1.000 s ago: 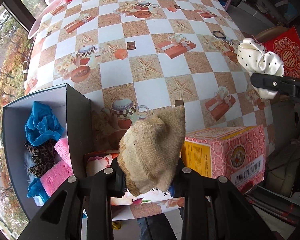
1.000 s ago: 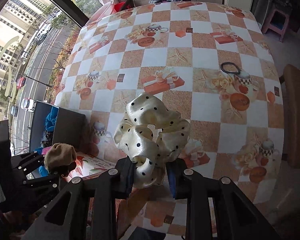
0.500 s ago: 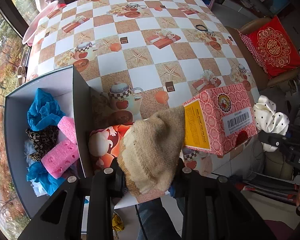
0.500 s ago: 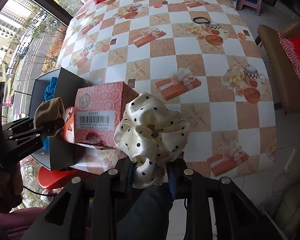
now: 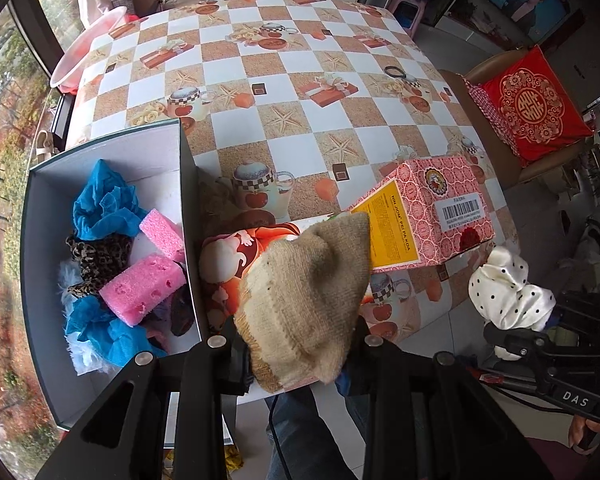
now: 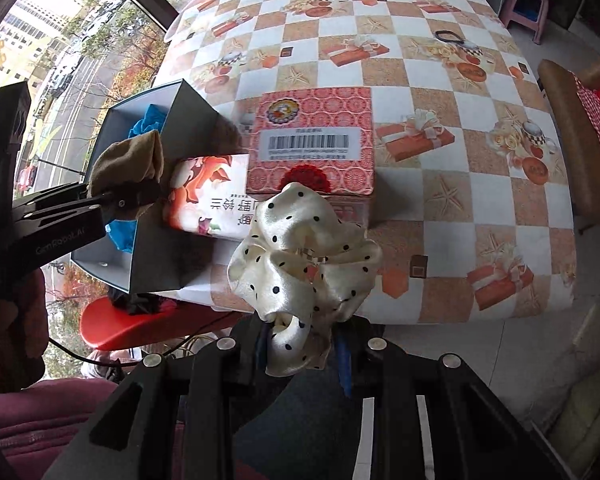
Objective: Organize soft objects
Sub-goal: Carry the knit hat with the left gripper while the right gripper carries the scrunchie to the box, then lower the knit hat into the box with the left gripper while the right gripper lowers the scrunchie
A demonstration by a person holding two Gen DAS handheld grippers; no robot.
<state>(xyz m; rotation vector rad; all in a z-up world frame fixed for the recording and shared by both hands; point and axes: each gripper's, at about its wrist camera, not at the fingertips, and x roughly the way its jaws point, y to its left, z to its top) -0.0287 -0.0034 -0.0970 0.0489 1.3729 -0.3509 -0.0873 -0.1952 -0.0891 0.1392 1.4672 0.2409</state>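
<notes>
My left gripper (image 5: 296,344) is shut on a tan knitted sock (image 5: 306,300), held off the table's near edge beside the open grey box (image 5: 188,184). The box holds blue cloths (image 5: 102,206), pink sponges (image 5: 142,288) and a leopard-print scrunchie (image 5: 100,256). My right gripper (image 6: 300,354) is shut on a cream polka-dot scrunchie (image 6: 304,256), held in the air before the table's near edge. The right wrist view also shows the sock (image 6: 128,164) in the left gripper (image 6: 120,200) by the box (image 6: 172,216). The scrunchie (image 5: 508,292) shows at right in the left wrist view.
A pink patterned carton (image 5: 440,208) and a flat orange-white packet (image 5: 236,256) lie on the checkered table (image 5: 300,80) next to the grey box. A black hair tie (image 5: 396,72) lies far right. A chair with a red cushion (image 5: 532,108) stands right of the table.
Both grippers have pulled back and up from the table with their loads. The grey box and pink carton now show fuller and farther; the right gripper sits lower right of the left.
</notes>
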